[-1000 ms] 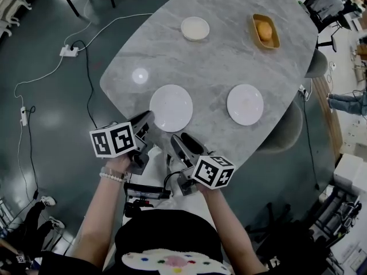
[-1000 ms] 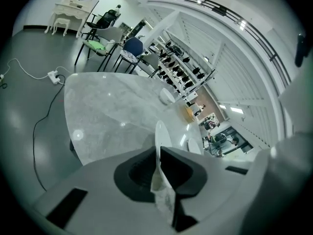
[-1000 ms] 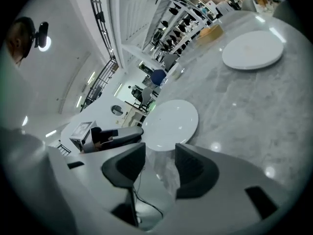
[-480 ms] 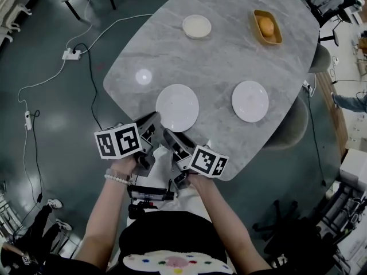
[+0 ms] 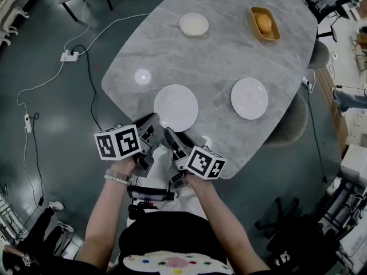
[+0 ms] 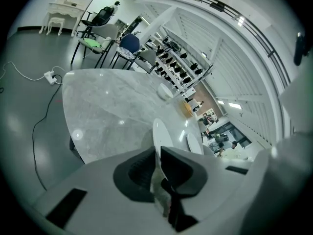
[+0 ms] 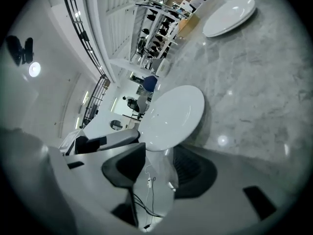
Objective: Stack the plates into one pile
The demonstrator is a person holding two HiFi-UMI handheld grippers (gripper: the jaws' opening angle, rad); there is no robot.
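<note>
Two white plates lie on the grey marble table (image 5: 218,62): a near plate (image 5: 176,107) by the front edge and a second plate (image 5: 249,98) to its right. My left gripper (image 5: 153,119) hovers at the table's edge just left of the near plate (image 6: 159,131). Its jaws stand almost together, just starting to part, with nothing between them (image 6: 157,151). My right gripper (image 5: 169,133) sits beside it, off the table edge. Its jaws (image 7: 156,153) are wide and closing, with the near plate's rim (image 7: 173,114) just ahead and untouched. The second plate (image 7: 230,14) lies farther off.
A small white dish (image 5: 194,24) and a yellow bowl (image 5: 265,23) holding an orange item sit at the table's far side. Cables and a power strip (image 5: 67,55) lie on the floor to the left. Chairs (image 5: 292,125) stand along the table's right edge.
My right gripper has moved left and closer to the near plate, ending up beside the left gripper. The left gripper has stayed put.
</note>
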